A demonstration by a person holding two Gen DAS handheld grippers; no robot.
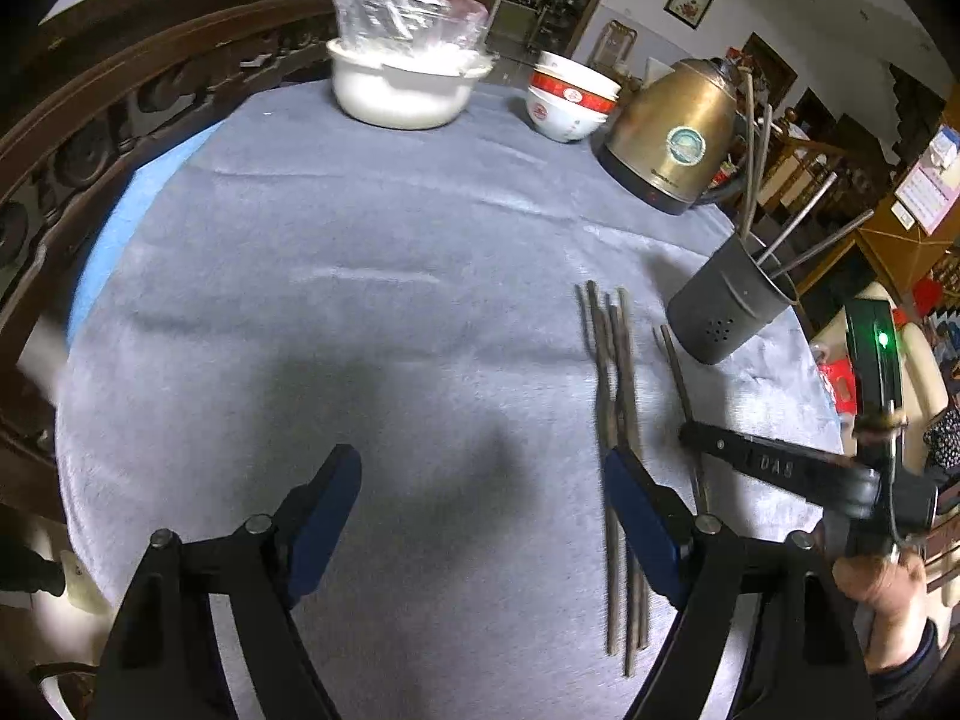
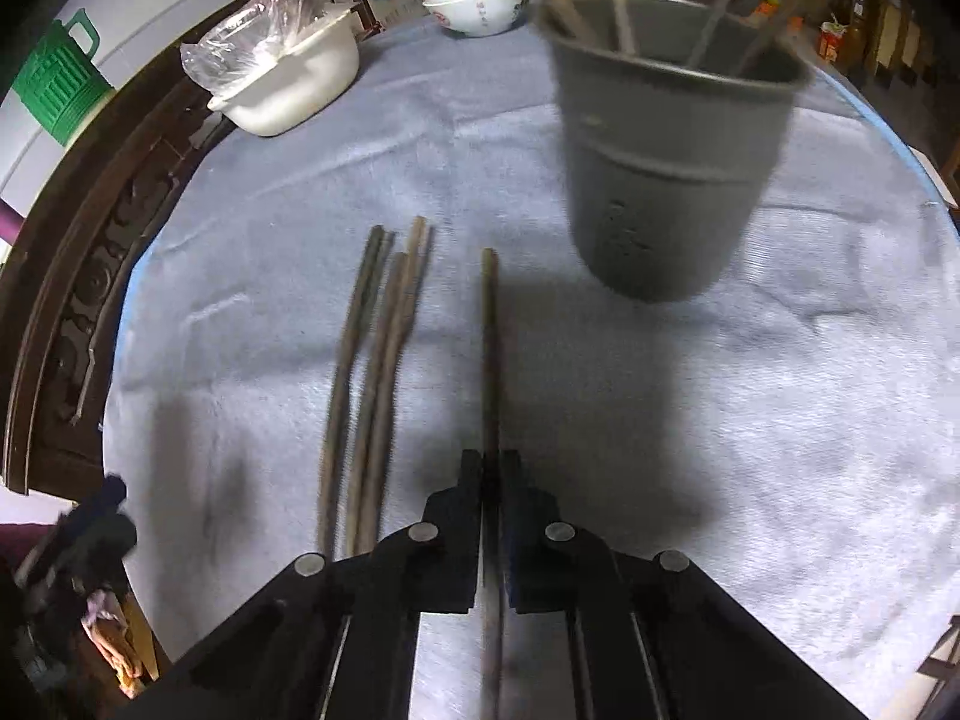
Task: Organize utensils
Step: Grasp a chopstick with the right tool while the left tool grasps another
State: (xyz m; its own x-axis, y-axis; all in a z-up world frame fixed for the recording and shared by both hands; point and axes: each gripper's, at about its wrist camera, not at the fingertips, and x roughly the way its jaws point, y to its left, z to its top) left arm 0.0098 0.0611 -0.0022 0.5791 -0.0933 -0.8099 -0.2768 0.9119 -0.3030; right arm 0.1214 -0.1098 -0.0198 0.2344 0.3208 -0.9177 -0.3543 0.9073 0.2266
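Right gripper (image 2: 493, 468): your fingers are clenched on a single chopstick (image 2: 490, 348), pinching it partway along its length; the shaft runs straight ahead out of the jaws and also back between the two black arms.
Held chopstick: its far tip points toward the table's far side, ending left of the holder's base and apart from it. Whether it rests on the cloth or is lifted off, you cannot tell.
Left gripper (image 1: 483, 492): your jaws stand wide apart with nothing between them, above bare cloth.
Loose chopsticks (image 1: 618, 450): a small bundle lies flat on the grey tablecloth (image 1: 360, 300), roughly parallel and touching one another. In the left wrist view the bundle passes just beside and under your left gripper's right-hand fingertip; in the right wrist view it lies just left of the clamped chopstick, not touching it.
Utensil holder (image 2: 672, 168): a dark grey cup, standing upright ahead and to the right of your right gripper, with several chopsticks leaning inside it.
Your right gripper seen from the left: its black arm reaches in from the right, its tip near the lone chopstick beside the bundle.
Far edge of the table: a white pot (image 1: 402, 90) covered with plastic wrap, stacked red-and-white bowls (image 1: 570, 99), a brass-coloured kettle (image 1: 678, 132).
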